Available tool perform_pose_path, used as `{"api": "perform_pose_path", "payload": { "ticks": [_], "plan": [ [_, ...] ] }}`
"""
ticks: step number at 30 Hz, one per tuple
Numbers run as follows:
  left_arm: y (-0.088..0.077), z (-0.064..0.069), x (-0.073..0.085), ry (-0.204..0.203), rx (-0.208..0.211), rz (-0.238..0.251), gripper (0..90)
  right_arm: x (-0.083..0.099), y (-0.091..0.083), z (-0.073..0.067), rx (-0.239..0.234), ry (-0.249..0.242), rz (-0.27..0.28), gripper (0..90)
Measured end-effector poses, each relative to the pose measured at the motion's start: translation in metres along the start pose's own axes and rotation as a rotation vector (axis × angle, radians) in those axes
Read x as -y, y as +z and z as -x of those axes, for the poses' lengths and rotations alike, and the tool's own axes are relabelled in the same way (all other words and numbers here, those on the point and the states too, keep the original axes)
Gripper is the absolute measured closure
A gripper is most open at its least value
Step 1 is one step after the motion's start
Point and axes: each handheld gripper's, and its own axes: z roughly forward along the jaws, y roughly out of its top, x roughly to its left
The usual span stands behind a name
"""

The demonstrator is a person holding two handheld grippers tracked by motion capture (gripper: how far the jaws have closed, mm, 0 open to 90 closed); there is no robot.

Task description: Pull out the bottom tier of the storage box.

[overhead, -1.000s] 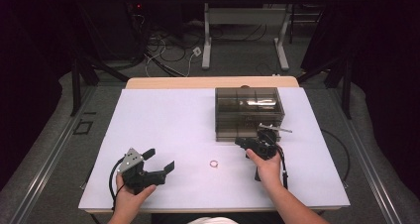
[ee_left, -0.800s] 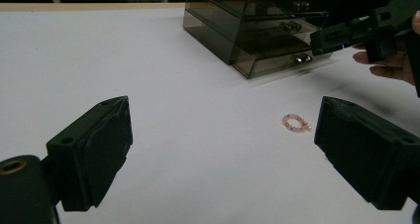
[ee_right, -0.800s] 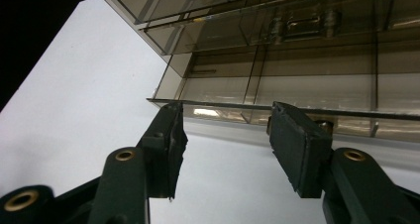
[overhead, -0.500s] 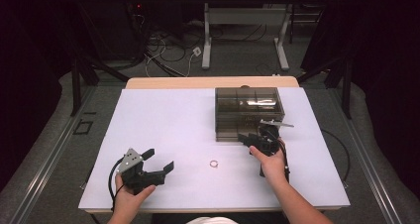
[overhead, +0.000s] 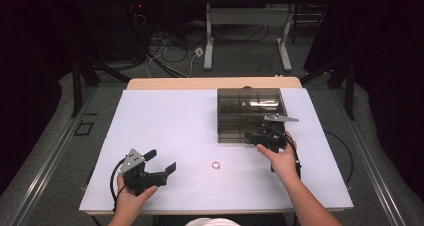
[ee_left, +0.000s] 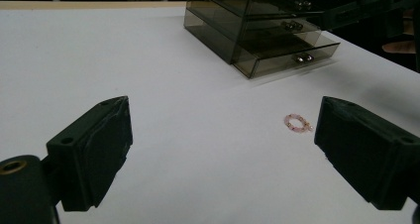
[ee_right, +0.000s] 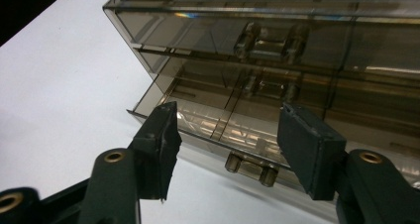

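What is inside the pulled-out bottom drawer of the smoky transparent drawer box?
The bottom drawer of the smoky transparent plastic drawer box shows thin dividers and glare, with no item I can make out. Its rear part sits under the upper drawers, seen through tinted plastic, so it is unclear.

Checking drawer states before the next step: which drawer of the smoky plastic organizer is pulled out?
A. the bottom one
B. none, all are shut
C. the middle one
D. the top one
A: in the left gripper view the bottom drawer juts out past the two above it, and the right gripper has its open fingers astride that drawer's handle.
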Motion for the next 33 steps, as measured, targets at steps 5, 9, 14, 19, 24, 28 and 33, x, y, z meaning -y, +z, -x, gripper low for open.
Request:
{"api": "perform_pose_path", "payload": {
  "ticks": [5, 9, 14, 19, 24, 28, 33],
  "plan": [
    [0.001, 0.0, 0.0, -0.004, 0.0, -0.002, 8.1, -0.004, -0.005, 0.006, 0.003, -0.008, -0.018, 47.6],
    [0.001, 0.001, 0.0, -0.004, 0.0, -0.002, 8.1, -0.007, -0.009, 0.012, 0.016, 0.003, -0.019, 49.7],
    [0.001, 0.001, 0.0, 0.003, -0.002, -0.007, 8.2, -0.011, -0.015, 0.022, 0.023, 0.015, -0.016, 53.4],
    [-0.002, 0.002, 0.001, 0.001, -0.007, -0.004, 8.2, -0.015, -0.02, 0.032, 0.01, 0.064, -0.017, 56.0],
    [-0.005, 0.001, 0.002, -0.001, -0.016, -0.005, 8.2, -0.017, -0.02, 0.04, 0.052, 0.026, -0.035, 54.7],
    [-0.008, 0.001, 0.004, -0.008, -0.026, -0.003, 8.2, -0.018, -0.017, 0.046, 0.108, -0.007, -0.051, 53.5],
    [-0.013, 0.0, 0.005, -0.01, -0.039, -0.002, 8.3, -0.018, -0.011, 0.057, 0.174, -0.041, -0.081, 53.5]
  ]
}}
